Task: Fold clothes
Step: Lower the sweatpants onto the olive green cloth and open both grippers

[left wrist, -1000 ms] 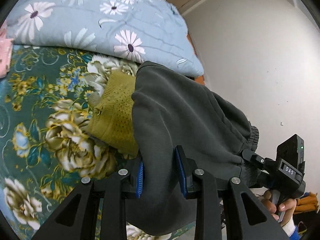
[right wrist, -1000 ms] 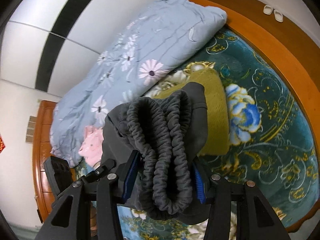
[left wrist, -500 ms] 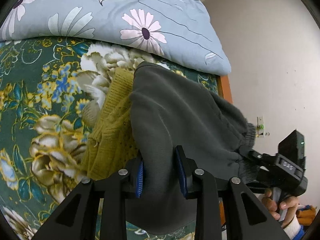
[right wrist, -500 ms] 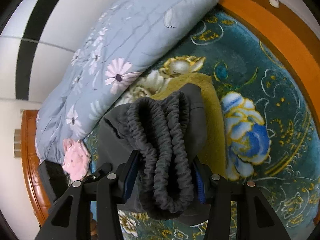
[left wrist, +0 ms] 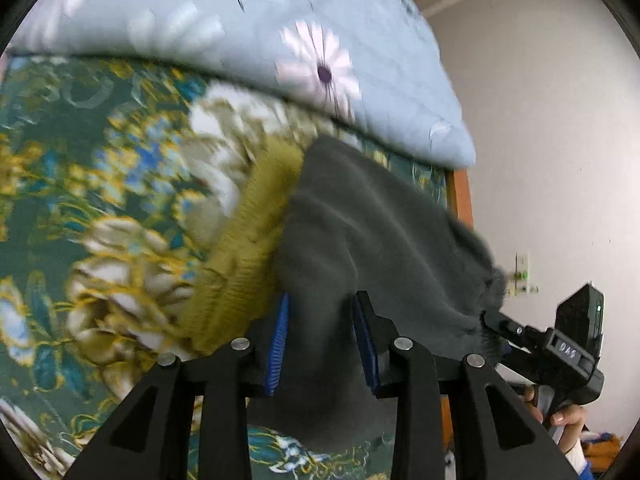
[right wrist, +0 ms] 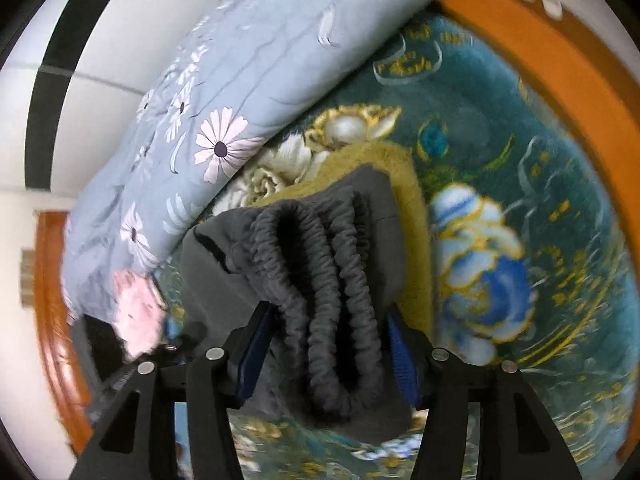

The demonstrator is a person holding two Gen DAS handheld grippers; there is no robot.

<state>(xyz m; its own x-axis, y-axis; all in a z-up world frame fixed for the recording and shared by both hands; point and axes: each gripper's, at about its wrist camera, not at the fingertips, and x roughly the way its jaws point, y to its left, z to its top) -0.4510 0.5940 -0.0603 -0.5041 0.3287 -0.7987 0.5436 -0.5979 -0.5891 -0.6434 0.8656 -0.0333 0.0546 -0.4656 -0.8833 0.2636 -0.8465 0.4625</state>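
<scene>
Folded dark grey trousers (left wrist: pixel 360 232) hang between both grippers above a mustard-yellow knitted garment (left wrist: pixel 248 264) lying on the bed. My left gripper (left wrist: pixel 322 344) is shut on one end of the grey trousers. My right gripper (right wrist: pixel 324 352) is shut on the bunched elastic waistband (right wrist: pixel 316 288) of the grey trousers. The yellow garment (right wrist: pixel 408 208) shows under the trousers in the right wrist view. The right gripper's body (left wrist: pixel 560 352) and the hand holding it show at the right of the left wrist view.
A green floral blanket (left wrist: pixel 80 184) covers the bed. A light blue daisy-print quilt (left wrist: pixel 280 40) lies along the far side, also in the right wrist view (right wrist: pixel 248 80). A pink item (right wrist: pixel 136 312) lies beside the quilt. An orange wooden bed frame (right wrist: pixel 560 56) borders the blanket.
Both grippers have carried the grey trousers lower and closer over the yellow garment. The views are motion-blurred now. Both grips are unchanged.
</scene>
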